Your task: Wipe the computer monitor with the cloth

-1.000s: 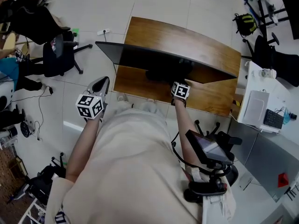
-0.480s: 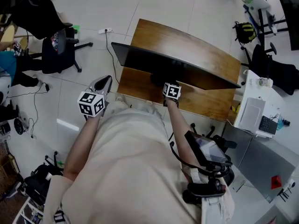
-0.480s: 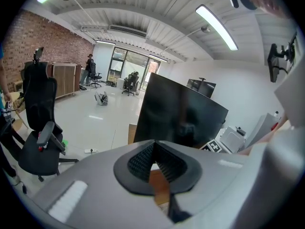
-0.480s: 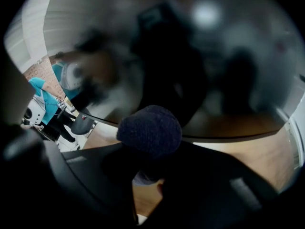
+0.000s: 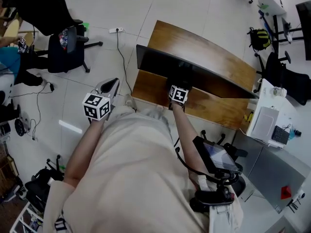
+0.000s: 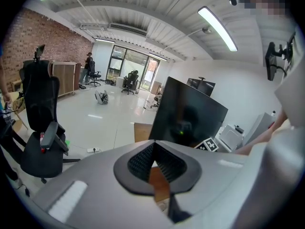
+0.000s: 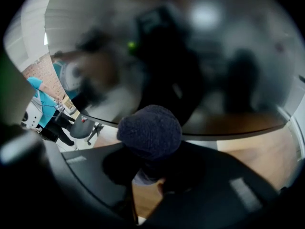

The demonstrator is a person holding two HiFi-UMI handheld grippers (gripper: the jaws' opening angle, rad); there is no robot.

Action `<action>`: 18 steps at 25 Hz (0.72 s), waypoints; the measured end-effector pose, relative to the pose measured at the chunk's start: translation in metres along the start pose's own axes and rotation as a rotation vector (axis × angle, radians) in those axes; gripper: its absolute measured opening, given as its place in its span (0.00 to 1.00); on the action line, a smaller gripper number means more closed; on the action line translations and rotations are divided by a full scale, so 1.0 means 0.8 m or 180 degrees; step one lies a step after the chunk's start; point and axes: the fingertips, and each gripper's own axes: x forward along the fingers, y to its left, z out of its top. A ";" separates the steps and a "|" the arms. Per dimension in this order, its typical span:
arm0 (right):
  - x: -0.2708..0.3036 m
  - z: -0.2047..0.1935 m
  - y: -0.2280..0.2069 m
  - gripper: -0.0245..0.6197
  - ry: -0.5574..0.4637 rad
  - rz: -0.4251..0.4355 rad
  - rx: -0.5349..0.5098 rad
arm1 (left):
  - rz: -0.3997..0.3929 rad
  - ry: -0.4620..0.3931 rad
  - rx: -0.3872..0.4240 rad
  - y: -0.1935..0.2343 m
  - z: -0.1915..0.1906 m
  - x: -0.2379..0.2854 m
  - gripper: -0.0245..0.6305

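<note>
The cloth (image 7: pixel 150 130), a dark blue knitted wad, is pinched in my right tool (image 5: pixel 178 93), whose jaws are clamped on it. It sits right up against the lower part of the monitor (image 5: pixel 194 74). The right gripper view is blurred, so it looks pressed to the glass, though I can't be sure of contact. The dark screen fills most of that view and shows smeared reflections and a small green light.

From the head view the monitor stands across the wooden table (image 5: pixel 209 45), and the right tool reaches to the near face of the screen, around its middle.

My left tool (image 5: pixel 110 85) hangs off the left end of the table, over the white tiled floor (image 5: pixel 97 4), well apart from the monitor. Its jaws are pressed together at the tips with nothing between them.

A black office chair (image 5: pixel 65 47) stands on the floor further left.
</note>
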 end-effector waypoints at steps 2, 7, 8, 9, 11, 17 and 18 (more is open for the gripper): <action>0.005 0.002 0.019 0.20 -0.0020 0.0030 -0.0003 | -0.0002 0.0017 -0.0007 0.014 -0.002 -0.006 0.01; 0.020 0.009 0.084 0.20 -0.0046 0.0196 -0.0072 | -0.0015 0.0058 0.0008 0.046 -0.003 -0.019 0.01; 0.023 0.011 0.099 0.20 -0.0050 0.0235 -0.0091 | -0.0024 0.0068 0.0006 0.051 -0.004 -0.020 0.01; 0.027 0.013 0.113 0.20 -0.0056 0.0276 -0.0115 | -0.0036 0.0078 0.0004 0.056 -0.004 -0.022 0.01; 0.034 0.018 0.144 0.20 -0.0076 0.0378 -0.0204 | -0.0068 0.0099 0.0000 0.065 -0.005 -0.023 0.01; 0.052 0.030 0.232 0.20 -0.0045 0.0683 -0.0420 | -0.0152 0.0159 0.0038 0.082 -0.011 -0.030 0.01; 0.054 0.031 0.240 0.20 -0.0008 0.0703 -0.0318 | -0.0161 0.0164 0.0048 0.084 -0.012 -0.032 0.01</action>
